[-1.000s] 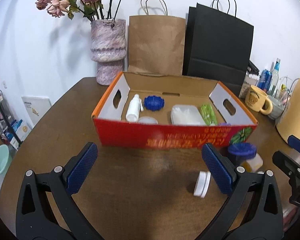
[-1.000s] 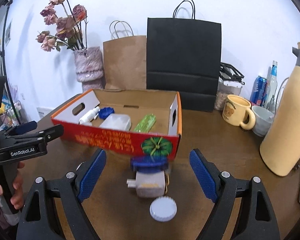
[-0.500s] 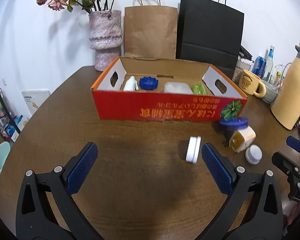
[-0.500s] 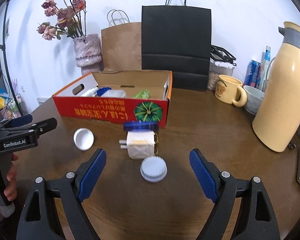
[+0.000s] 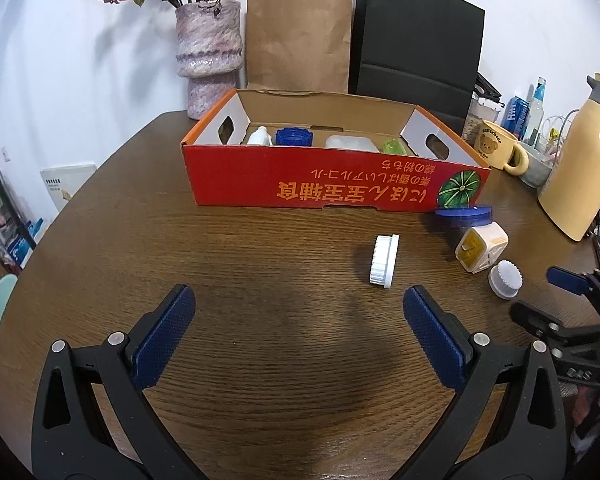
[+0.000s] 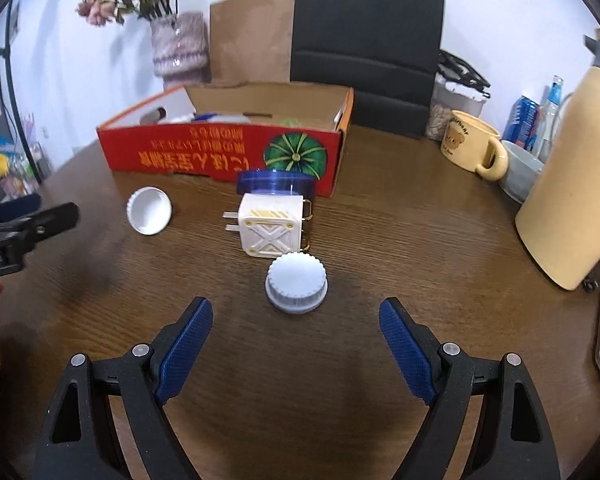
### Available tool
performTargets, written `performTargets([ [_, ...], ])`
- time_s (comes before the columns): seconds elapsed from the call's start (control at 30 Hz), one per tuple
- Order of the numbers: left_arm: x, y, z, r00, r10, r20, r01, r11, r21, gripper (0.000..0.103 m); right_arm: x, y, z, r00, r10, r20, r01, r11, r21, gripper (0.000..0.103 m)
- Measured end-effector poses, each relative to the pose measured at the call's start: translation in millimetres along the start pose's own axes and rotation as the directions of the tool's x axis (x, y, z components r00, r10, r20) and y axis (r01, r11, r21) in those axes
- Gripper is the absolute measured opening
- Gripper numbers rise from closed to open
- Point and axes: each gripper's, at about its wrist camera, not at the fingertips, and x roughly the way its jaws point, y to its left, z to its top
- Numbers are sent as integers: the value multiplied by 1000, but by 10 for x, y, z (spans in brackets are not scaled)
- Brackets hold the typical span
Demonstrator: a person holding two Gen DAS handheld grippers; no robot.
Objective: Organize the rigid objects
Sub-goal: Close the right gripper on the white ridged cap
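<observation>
The right gripper (image 6: 296,344), fingers spread and empty, should straddle the near white cap (image 6: 296,282) squarely before squeezing; the left gripper (image 5: 296,332), likewise released, probably targets the tilted lid (image 5: 384,261).

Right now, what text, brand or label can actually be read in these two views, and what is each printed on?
"Butterbear", small and partly legible: on the yellow mug.
Orange East Asian characters, printed upside down: on the red front of the cardboard box; I can't transcribe them reliably.
Small white lettering on the right gripper's body: too small to read.
Labels on the blue can and bottle: blurred, unreadable.
</observation>
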Motion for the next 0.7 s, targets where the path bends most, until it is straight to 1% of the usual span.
performTargets([
  [0.1, 23, 18, 2, 1000, -5, -9, 5, 1000, -8, 103, 222, -49, 74, 998, -6, -59, 7, 1000, 4, 89],
  [0.17, 34, 27, 1, 1000, -7, -11, 7, 1000, -10, 103, 306, -76, 115, 997, 7, -81, -6, 1000, 20, 89],
  [0.23, 50, 29, 1, 1000, -10, -17, 10, 1000, -13, 103, 354, -86, 157, 996, 9, -85, -7, 1000, 24, 74],
  [0.27, 58, 28, 1, 1000, -10, -20, 9, 1000, -12, 103, 361, -90, 171, 996, 19, -82, -17, 999, 28, 61],
  [0.3, 64, 26, 1, 1000, -10, -23, 9, 1000, -12, 103, 373, -90, 192, 997, 23, -78, -21, 999, 26, 52],
  [0.33, 68, 26, 1, 1000, -11, -25, 11, 1000, -12, 103, 376, -80, 201, 997, 29, -74, -27, 999, 21, 47],
  [0.37, 70, 25, 2, 1000, -11, -25, 10, 1000, -13, 103, 378, -73, 203, 997, 33, -74, -32, 999, 20, 45],
  [0.47, 70, 21, 4, 1000, -9, -24, 9, 1000, -13, 103, 312, -66, 200, 999, 22, -41, -21, 1000, 20, 45],
  [0.6, 94, 16, 1, 999, -6, -32, 6, 1000, -12, 103, 167, -68, 189, 999, -14, 37, 13, 999, 33, 45],
  [0.7, 101, 23, 6, 999, -8, -33, 8, 1000, -12, 103, 24, -66, 174, 993, -54, 107, 50, 998, 45, 45],
])
